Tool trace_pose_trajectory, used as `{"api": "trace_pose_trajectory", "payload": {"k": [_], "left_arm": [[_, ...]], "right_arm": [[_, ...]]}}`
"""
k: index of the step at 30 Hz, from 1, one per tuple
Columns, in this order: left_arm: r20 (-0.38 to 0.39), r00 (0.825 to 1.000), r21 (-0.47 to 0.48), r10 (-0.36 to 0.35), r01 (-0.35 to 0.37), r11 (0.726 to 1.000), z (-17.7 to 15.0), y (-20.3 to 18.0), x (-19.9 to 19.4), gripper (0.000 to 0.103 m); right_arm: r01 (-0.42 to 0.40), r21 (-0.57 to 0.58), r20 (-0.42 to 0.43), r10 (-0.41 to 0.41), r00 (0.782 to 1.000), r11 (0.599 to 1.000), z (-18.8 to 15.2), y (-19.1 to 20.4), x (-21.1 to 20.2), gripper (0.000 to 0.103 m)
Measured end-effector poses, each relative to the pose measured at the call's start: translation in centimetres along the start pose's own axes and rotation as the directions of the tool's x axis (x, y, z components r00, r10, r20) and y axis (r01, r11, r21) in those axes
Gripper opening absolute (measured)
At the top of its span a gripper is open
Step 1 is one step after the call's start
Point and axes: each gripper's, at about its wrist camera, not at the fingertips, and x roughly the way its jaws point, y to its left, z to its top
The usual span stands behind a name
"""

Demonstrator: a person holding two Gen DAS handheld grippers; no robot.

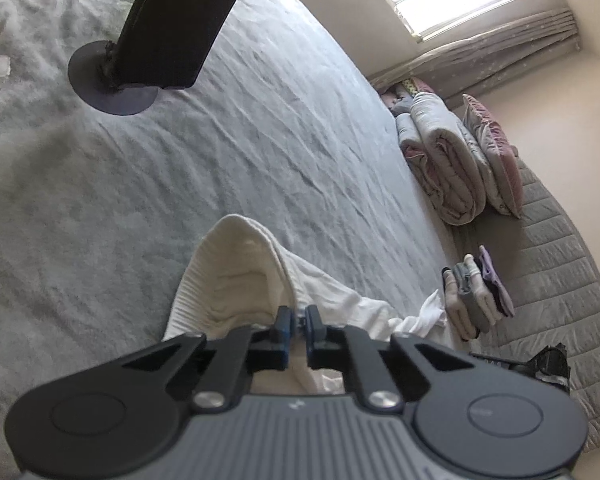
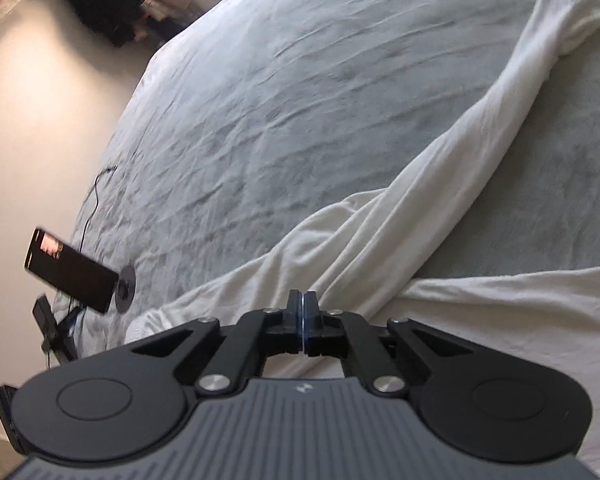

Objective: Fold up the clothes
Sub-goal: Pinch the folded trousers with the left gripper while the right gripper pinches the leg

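White long-sleeved knit garment [image 2: 400, 216] sprawled on grey bedsheet [image 2: 260, 100]. Left gripper [image 1: 299, 314] pinching its ribbed edge; right gripper [image 2: 302, 300] closed, apparently empty. Best kept taut, sleeve folded flat.

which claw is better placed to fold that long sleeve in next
Right, probably. The right claw is shut at the white garment right where the long sleeve begins, the sleeve stretching ahead across the bed. The left claw grips a ribbed edge, sleeve unseen.
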Motion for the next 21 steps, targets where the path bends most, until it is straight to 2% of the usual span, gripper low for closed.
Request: {"api": "trace_pose_trajectory", "payload": {"k": [3,5,6,8,9,10,12,17,20,21], "left_arm": [[0.005,1.0,-0.003,0.003,-0.003,1.0,-0.3,0.1,-0.4,0.007],[-0.001,1.0,-0.017,0.031,-0.031,0.999,-0.6,0.5,-0.2,0.007],[-0.007,0.999,-0.022,0.041,-0.041,0.999,-0.7,0.7,-0.1,0.007],[-0.017,0.998,-0.033,0.056,-0.056,0.998,-0.9,1.0,0.2,0.008],[-0.02,0.998,-0.041,0.06,-0.06,0.997,-0.9,1.2,0.3,0.012],[-0.022,0.998,-0.05,0.061,-0.062,0.997,-0.8,1.4,0.3,0.023],[-0.02,0.998,-0.06,0.065,-0.066,0.996,-0.8,1.5,0.4,0.032],[-0.033,0.997,-0.051,0.07,-0.071,0.996,-0.8,1.2,1.0,0.032],[-0.035,0.996,-0.042,0.088,-0.09,0.995,-0.8,0.8,1.2,0.03],[-0.033,0.996,-0.04,0.087,-0.088,0.995,-0.8,0.8,1.1,0.025]], "right_arm": [[0.038,-0.059,-0.041,-0.041,0.998,0.998,-0.6,0.4,0.6,0.016],[0.058,-0.092,-0.045,-0.063,0.997,0.994,-1.0,0.6,1.0,0.026],[0.058,-0.1,-0.045,-0.063,0.997,0.993,-1.2,0.6,1.1,0.034],[0.053,-0.11,-0.045,-0.058,0.997,0.992,-1.3,0.7,1.4,0.035],[0.048,-0.107,-0.043,-0.053,0.998,0.993,-1.2,0.7,1.7,0.035],[0.045,-0.102,-0.04,-0.049,0.998,0.994,-1.0,0.7,1.9,0.035],[0.042,-0.09,-0.035,-0.045,0.998,0.995,-0.7,0.6,2.3,0.035],[0.049,-0.083,-0.043,-0.052,0.998,0.995,-0.3,0.4,3.4,0.035],[0.059,-0.105,-0.038,-0.063,0.997,0.993,-0.4,0.5,3.7,0.021],[0.07,-0.113,-0.034,-0.074,0.997,0.991,-0.5,0.4,3.8,0.01]]}}
